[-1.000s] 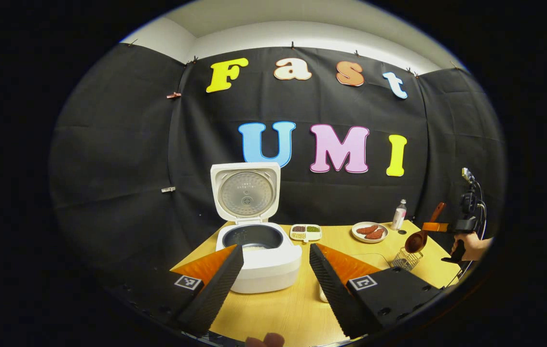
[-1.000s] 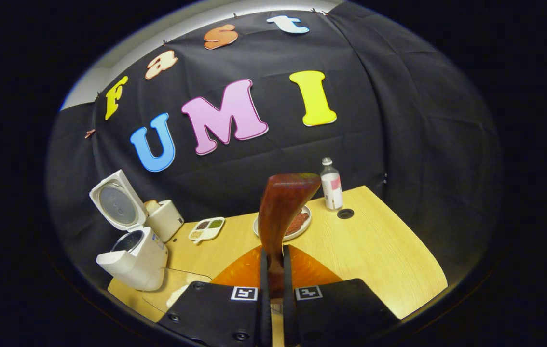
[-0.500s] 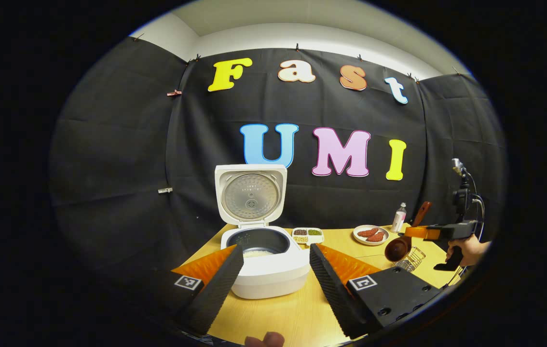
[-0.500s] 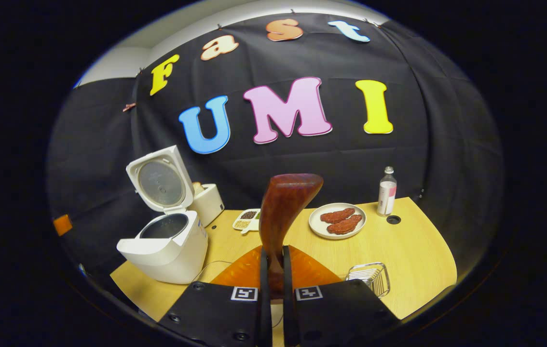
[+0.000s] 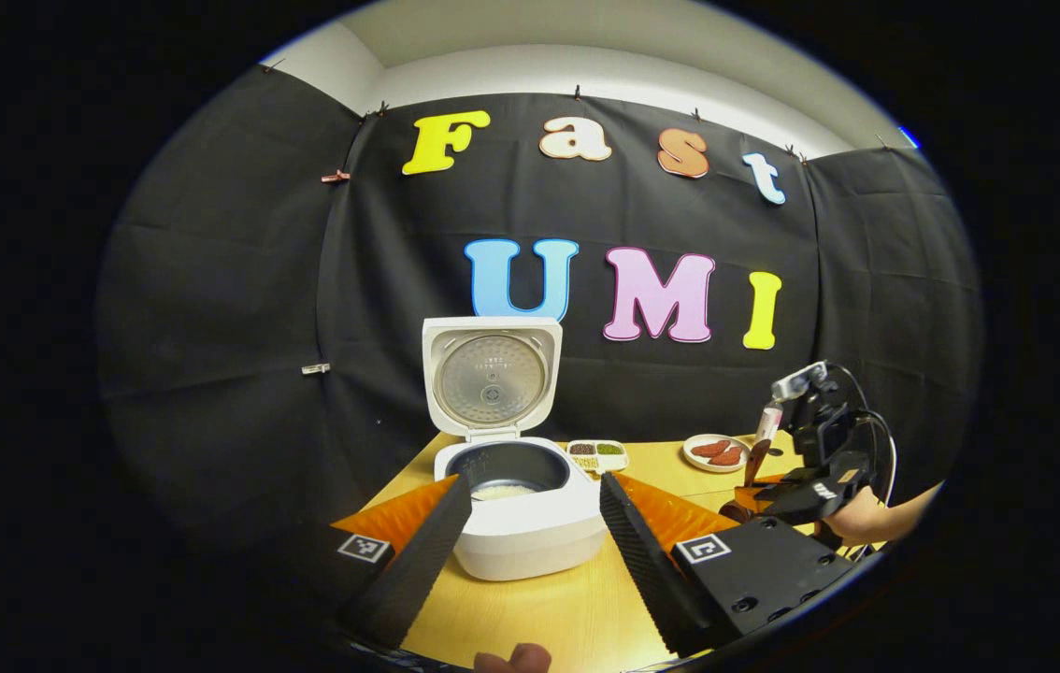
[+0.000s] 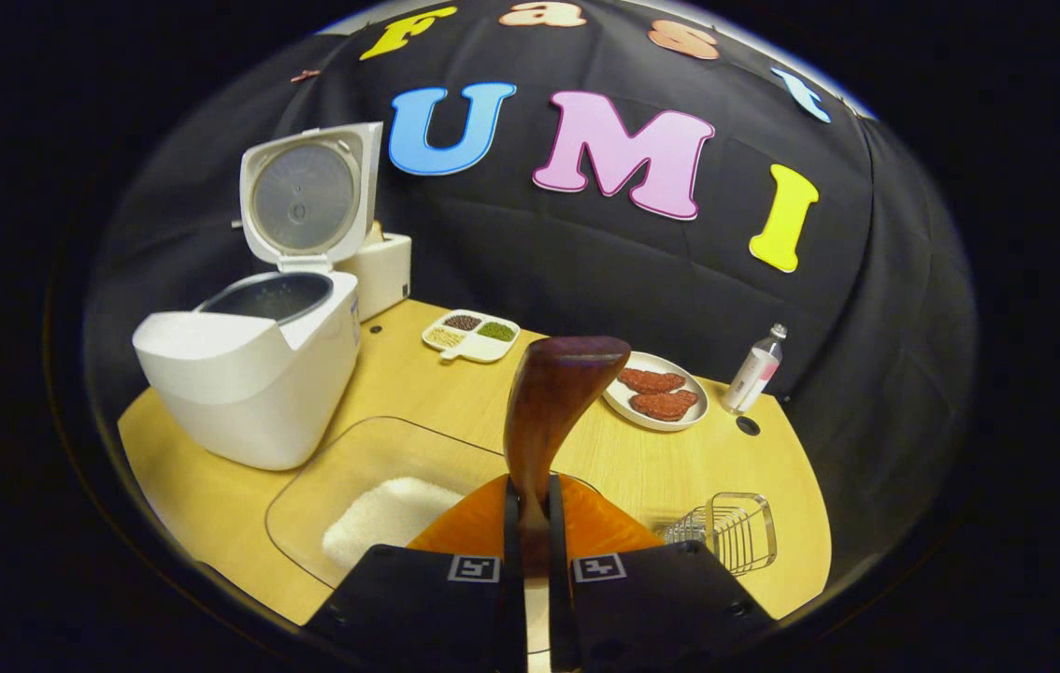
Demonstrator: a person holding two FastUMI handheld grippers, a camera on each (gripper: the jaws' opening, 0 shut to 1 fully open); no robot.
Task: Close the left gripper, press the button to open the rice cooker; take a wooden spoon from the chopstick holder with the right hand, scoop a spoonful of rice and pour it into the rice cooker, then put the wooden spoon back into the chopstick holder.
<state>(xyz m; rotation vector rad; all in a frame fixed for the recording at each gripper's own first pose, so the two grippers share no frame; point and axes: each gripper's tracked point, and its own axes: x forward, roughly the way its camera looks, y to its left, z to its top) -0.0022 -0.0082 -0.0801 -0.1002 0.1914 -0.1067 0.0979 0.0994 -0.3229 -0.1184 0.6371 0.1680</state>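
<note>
Right gripper view: your right gripper (image 6: 530,523) is squeezed tight on the wooden spoon (image 6: 551,404), both fingers pressing on its handle. The spoon's bowl stands up above the fingers. Just under it, near the front edge of the table (image 6: 418,383), sits a clear dish (image 6: 343,477) with a heap of white rice (image 6: 385,514) in it. The wire chopstick holder (image 6: 726,531) stands at the front right corner of the table. The rice cooker (image 6: 250,365) sits at the left edge with its lid (image 6: 306,192) standing up. Toward the back edge are a small tray of beans (image 6: 472,335), a plate of meat (image 6: 656,397) and a bottle (image 6: 754,369).

In the left gripper view, your left gripper (image 5: 535,533) has its fingers wide apart and holds nothing. The rice cooker (image 5: 521,505) sits right past them, with some white rice (image 5: 502,491) inside its pot. Your other hand (image 5: 866,519) holds the right gripper low at the table's right edge.
</note>
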